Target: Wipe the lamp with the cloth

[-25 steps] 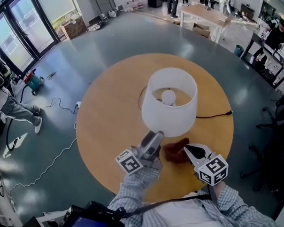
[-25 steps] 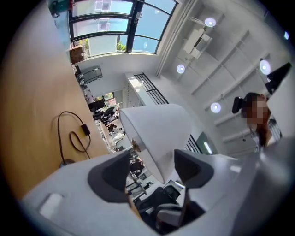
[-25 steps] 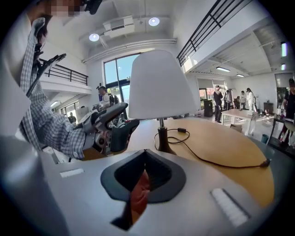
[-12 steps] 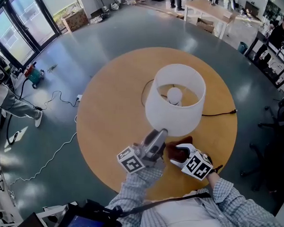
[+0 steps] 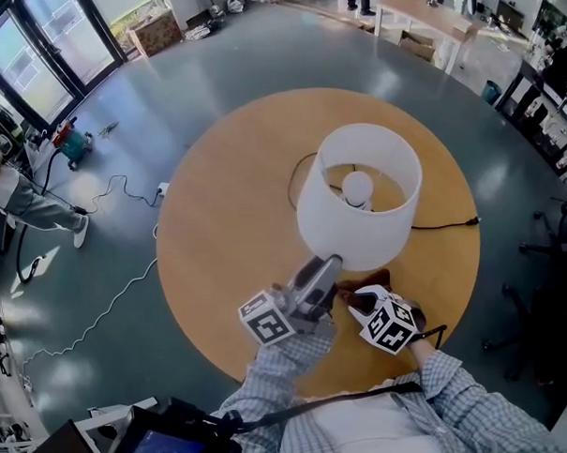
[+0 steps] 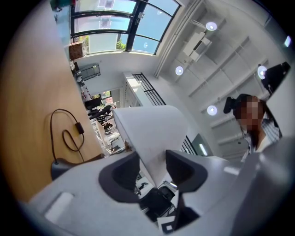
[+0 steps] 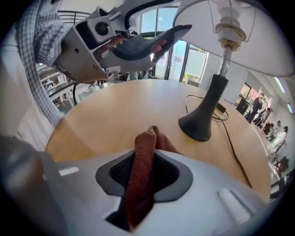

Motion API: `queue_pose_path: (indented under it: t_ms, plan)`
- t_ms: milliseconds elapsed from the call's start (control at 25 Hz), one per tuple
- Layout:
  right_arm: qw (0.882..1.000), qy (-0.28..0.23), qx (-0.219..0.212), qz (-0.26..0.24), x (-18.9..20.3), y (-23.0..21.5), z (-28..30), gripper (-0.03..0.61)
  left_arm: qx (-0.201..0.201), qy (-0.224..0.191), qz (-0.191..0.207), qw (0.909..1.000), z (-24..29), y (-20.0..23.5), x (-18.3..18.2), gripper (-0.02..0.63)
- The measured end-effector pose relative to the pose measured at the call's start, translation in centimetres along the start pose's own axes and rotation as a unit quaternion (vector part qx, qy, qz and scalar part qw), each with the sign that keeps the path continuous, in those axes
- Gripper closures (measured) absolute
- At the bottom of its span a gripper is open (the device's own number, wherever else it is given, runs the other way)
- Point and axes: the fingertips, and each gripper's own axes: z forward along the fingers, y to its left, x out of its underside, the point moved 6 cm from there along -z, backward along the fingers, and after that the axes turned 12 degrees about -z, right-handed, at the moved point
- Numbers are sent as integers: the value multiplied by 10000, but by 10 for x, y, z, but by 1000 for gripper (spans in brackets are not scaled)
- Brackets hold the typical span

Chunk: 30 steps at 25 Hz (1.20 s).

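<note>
Red-brown cloth [image 7: 145,159] is sitting between the jaws of the right gripper [image 7: 145,174], which are closing on it, low over the near table [image 5: 227,223]. Left gripper [image 6: 152,168] is pinching the lamp shade [image 5: 345,232] rim. Wiping apparently isn't starting yet; all remaining.

We see a round wooden table [image 5: 218,224] filling the middle of the head view, standing on a grey floor [image 5: 258,62]. The lamp [image 5: 358,208] stands on it right of centre, its dark base [image 7: 198,126] flat on the wood. Its dark cord [image 5: 443,225] loops behind the base and runs to the table's right edge. A rust-red cloth [image 7: 145,152] sits bunched on the wood near the base, toward the bottom of the frame. At the left, a pale cable [image 5: 109,304] trails over the floor.
</note>
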Motion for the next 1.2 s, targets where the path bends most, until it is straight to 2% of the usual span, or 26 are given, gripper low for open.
queue_pose_path:
  t_ms: [160, 320, 440, 560, 680, 920, 1200]
  plan:
    - [9992, -141, 117, 358, 0, -3, -8, 502, -37, -49, -62, 10000, 0, 2, 2, 439]
    - [9931, -472, 409, 988, 8, -10, -34, 505, -74, -58, -94, 9999, -2, 4, 2, 440]
    - [9812, -793, 791, 1570, 20, -19, -63, 505, -81, -56, -98, 9999, -2, 5, 2, 440]
    - [9643, -1153, 1176, 2073, 25, -34, -97, 506, -93, -57, -133, 9999, -3, 7, 2, 440]
    - [9461, -1512, 1651, 2338, 22, -52, -136, 506, -116, -64, -171, 9998, -3, 7, 2, 443]
    - [9203, -2168, 2543, 2033, -8, -95, -212, 506, -178, -54, -141, 9997, -4, 8, 1, 445]
    - [8824, -3064, 3357, 1221, -79, -152, -289, 506, -220, -56, -102, 9997, -5, 10, 2, 445]
